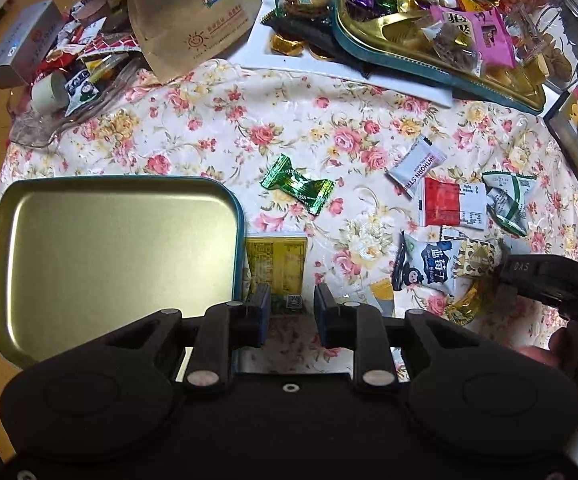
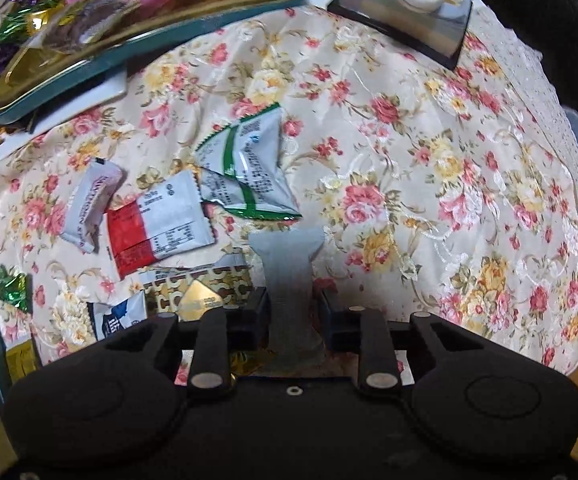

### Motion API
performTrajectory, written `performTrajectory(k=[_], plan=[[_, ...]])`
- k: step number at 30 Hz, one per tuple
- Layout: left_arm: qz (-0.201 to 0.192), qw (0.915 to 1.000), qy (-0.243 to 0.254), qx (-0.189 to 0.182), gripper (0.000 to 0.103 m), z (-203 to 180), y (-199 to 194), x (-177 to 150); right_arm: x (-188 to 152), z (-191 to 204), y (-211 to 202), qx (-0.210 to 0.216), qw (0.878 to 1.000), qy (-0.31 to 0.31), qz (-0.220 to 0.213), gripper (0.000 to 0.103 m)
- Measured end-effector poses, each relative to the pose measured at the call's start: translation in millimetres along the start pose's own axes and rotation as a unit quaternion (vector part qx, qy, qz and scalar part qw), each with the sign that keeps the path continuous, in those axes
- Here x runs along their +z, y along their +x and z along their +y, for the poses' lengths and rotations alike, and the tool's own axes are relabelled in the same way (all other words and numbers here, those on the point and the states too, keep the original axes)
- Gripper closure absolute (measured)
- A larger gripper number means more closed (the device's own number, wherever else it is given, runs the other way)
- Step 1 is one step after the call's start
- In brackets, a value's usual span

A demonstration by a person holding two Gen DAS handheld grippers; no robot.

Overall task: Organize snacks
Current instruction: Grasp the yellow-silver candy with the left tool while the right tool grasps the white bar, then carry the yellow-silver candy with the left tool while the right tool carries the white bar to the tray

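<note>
While the loose snacks lie ahead of both tools on the flowered cloth [image 1: 193,128], these are the weak spots:

Left gripper [image 1: 289,308]: fingers parted, holding nothing; a yellow packet [image 1: 277,262] lies just ahead between the tips, touching the rim of the empty tin lid [image 1: 117,240] on its left.

Right gripper [image 2: 293,312]: a grey strip [image 2: 287,264] stands between its fingers; whether they pinch it, I cannot tell.

Snag risk: closing on the yellow packet could catch the lid's rim and drag it.

Slip risk: the green candy [image 1: 297,184] further ahead is glossy and may squirt out.

Crowding: the red-and-white packet [image 2: 157,224] overlaps its neighbours, so two may lift together.

Hidden: the yellow packet's near end sits behind the fingers.

Unclear: what the grey strip is.
</note>
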State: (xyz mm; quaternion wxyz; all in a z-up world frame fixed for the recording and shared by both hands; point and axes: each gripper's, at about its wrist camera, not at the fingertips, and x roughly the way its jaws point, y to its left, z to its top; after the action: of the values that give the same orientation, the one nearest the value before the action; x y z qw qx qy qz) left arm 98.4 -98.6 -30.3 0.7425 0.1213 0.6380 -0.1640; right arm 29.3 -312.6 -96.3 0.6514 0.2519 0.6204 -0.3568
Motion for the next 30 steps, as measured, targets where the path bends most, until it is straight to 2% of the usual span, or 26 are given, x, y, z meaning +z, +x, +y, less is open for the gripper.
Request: performTrajectory(k=[5,13,16,21,25,30], plan=[[-0.004,1.0000,-0.003,-0.002,0.069,-2,0,1,2,-11,3,0.006,1.000,0.023,0.019,0.083],[-0.004,0.9998,0.013,-0.013,0.069,-22,6,1,9,-36,-25,0.029,0.998,0.048,0.001,0.083],[0.013,0.9993,0.019,-0.028,0.069,-33,17,-3,6,-37,-41,0.046,0.998,0.039,-0.008,0.083],[0.051,0.9966,-0.015,-0.063,0.069,-43,36,-9,0,-38,-64,0.065,0.997,0.025,-0.029,0.083],[0.052,0.9961,-0.041,-0.059,0.069,-48,44,-13,-7,-41,-78,0.075,0.996,0.011,-0.046,0.083],[0.049,0.9967,-0.055,-0.035,0.069,-51,55,-12,-13,-43,-87,0.079,0.995,-0.005,-0.062,0.083]])
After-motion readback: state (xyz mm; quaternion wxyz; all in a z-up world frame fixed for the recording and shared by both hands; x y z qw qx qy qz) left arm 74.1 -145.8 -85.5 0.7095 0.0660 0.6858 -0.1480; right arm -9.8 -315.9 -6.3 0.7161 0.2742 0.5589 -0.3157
